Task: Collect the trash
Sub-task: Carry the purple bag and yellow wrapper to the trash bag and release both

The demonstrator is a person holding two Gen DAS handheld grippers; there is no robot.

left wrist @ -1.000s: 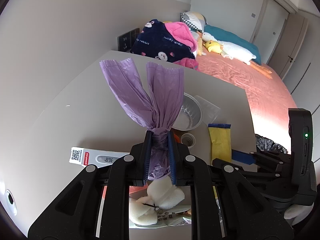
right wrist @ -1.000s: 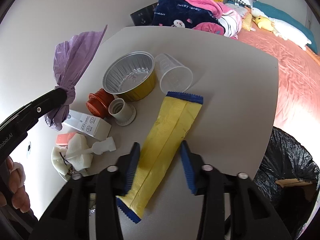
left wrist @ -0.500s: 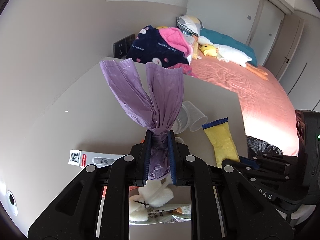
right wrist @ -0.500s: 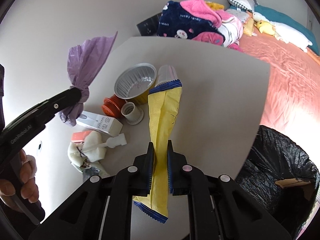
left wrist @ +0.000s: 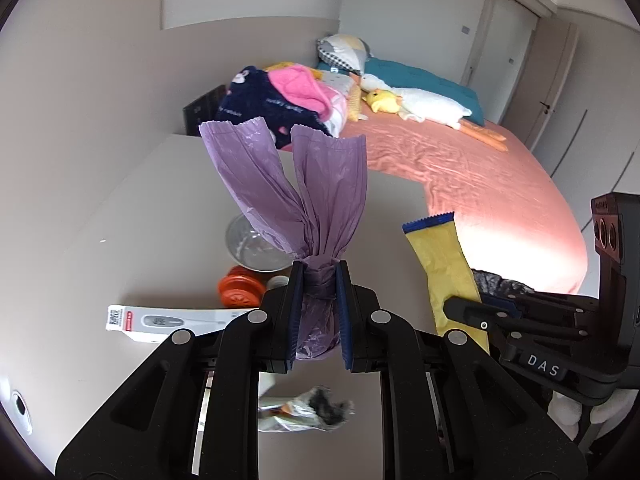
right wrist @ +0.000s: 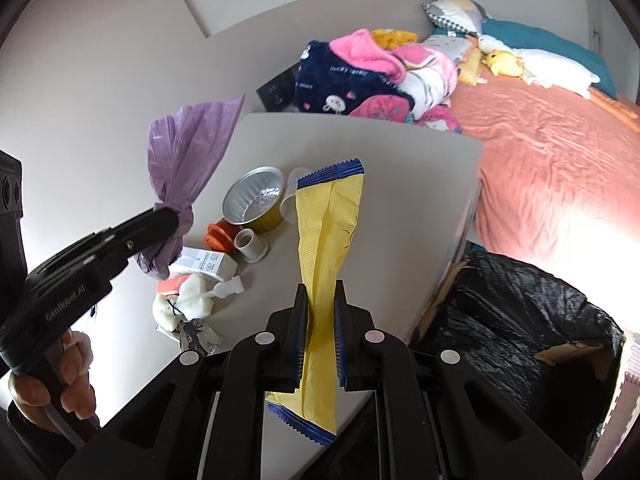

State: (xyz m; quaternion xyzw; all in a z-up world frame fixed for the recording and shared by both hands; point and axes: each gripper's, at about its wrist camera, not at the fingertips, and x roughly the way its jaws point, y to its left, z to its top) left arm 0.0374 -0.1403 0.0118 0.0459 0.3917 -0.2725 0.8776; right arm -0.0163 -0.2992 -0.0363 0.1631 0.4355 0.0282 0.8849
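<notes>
Left gripper (left wrist: 318, 312) – fingers clamped on the knot of a purple bag (left wrist: 304, 200); the bag's two loose ends fan upward and its small tied bulge hangs below the fingers, clear of the worktop (right wrist: 400, 184).

Right gripper (right wrist: 320, 336) – fingers pressed together on a yellow wrapper (right wrist: 326, 240) with blue crimped ends. Wrapper stands nearly upright above the fingers, lower end dangling beneath them, off the worktop.

Landmark: foil bowl (right wrist: 254, 200) on the worktop. Clear plastic cup (right wrist: 290, 196) lies on its side just beside the bowl, partly behind the wrapper. Orange lid (right wrist: 218, 236) and small white cap (right wrist: 251, 245) sit near the bowl on the side towards the camera. Thermometer box (left wrist: 176, 322) lies beyond the orange lid from the bowl. White foam scraps (right wrist: 188, 304) and crumpled packaging lie further out than the box.

Black-lined bin (right wrist: 520, 320) stands off the worktop's edge, well apart from the bowl, below and right of the wrapper.
</notes>
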